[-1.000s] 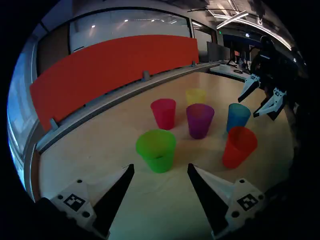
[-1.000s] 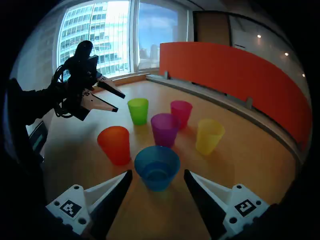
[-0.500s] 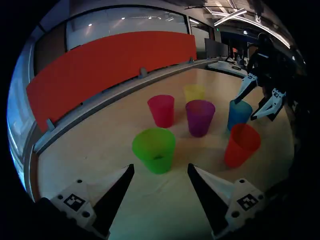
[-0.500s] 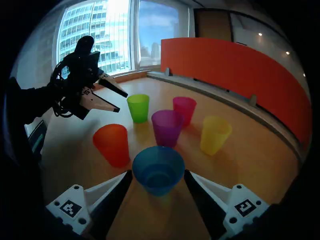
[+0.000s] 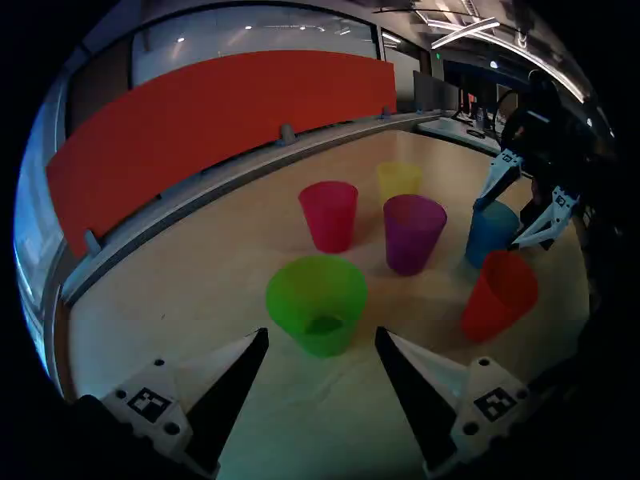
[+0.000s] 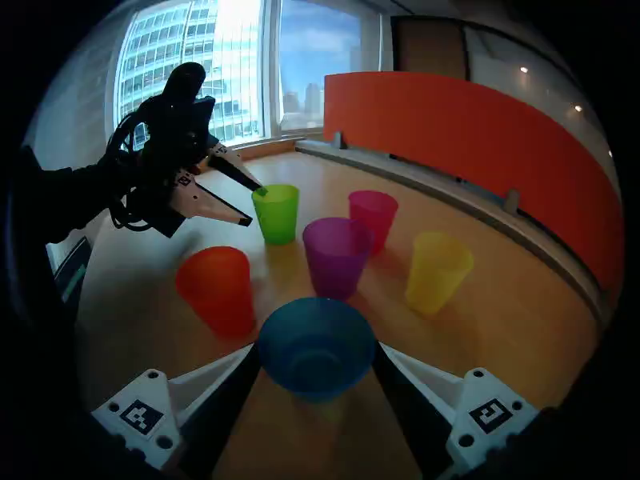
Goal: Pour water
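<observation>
- Right gripper: claw spread, translucent blue plastic cup sits between its fingers at the tips. Can't tell if the fingers touch the wall.
- Left gripper: claw spread, holding nothing. Translucent green plastic cup is just ahead, at the gap between its tips.
- Task's cups stand upright in a loose cluster mid wooden tabletop. Water level in blue or green is too dim to tell.
- Handling, my guess: thin tumblers, light, smooth-walled and a bit flexible. A hard squeeze likely bows the wall, a weak one lets it slip.
- Best hold: mid-wall, fingers on opposite sides, below the rim. Lift straight up, then tilt slowly.
- Crowding: translucent orange-red plastic cup is just beside blue, and purple plastic cup stands close behind it.
- Pink plastic cup and yellow plastic cup stand further back, nearer the tabletop's far edge.
- Far edge carries a long orange-red divider panel.
- Open room: bare tabletop on the near side of each gripper. Pulling back and up looks safest.
</observation>
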`<state>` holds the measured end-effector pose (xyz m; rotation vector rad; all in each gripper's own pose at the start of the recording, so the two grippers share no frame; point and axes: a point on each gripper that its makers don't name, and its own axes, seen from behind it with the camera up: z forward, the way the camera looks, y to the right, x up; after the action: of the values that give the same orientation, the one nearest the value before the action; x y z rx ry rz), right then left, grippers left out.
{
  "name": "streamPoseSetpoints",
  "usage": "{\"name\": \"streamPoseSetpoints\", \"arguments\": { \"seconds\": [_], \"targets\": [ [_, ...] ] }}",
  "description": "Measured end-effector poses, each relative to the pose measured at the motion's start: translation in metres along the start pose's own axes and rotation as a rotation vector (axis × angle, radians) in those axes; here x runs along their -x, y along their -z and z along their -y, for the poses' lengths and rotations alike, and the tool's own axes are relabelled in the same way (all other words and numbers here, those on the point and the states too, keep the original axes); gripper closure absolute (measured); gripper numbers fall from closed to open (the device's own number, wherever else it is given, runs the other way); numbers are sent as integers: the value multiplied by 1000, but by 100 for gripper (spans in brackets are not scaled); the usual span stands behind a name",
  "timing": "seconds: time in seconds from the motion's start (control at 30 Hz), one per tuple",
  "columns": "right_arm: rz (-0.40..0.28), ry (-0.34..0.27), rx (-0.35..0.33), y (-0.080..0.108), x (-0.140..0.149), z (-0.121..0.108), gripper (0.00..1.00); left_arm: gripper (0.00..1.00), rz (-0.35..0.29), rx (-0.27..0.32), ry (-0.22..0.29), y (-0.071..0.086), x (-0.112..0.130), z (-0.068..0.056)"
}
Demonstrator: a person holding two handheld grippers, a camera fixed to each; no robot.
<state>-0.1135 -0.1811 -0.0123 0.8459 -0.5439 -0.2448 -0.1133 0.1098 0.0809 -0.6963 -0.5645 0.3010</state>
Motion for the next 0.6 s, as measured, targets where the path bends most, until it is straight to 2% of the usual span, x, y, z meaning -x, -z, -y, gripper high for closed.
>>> {"name": "streamPoseSetpoints", "arguments": {
  "seconds": [0.6],
  "targets": [
    [-7,-10,-9,-9,0,-1,0,1,-2,10,10,-25,-16,3]
  ]
}}
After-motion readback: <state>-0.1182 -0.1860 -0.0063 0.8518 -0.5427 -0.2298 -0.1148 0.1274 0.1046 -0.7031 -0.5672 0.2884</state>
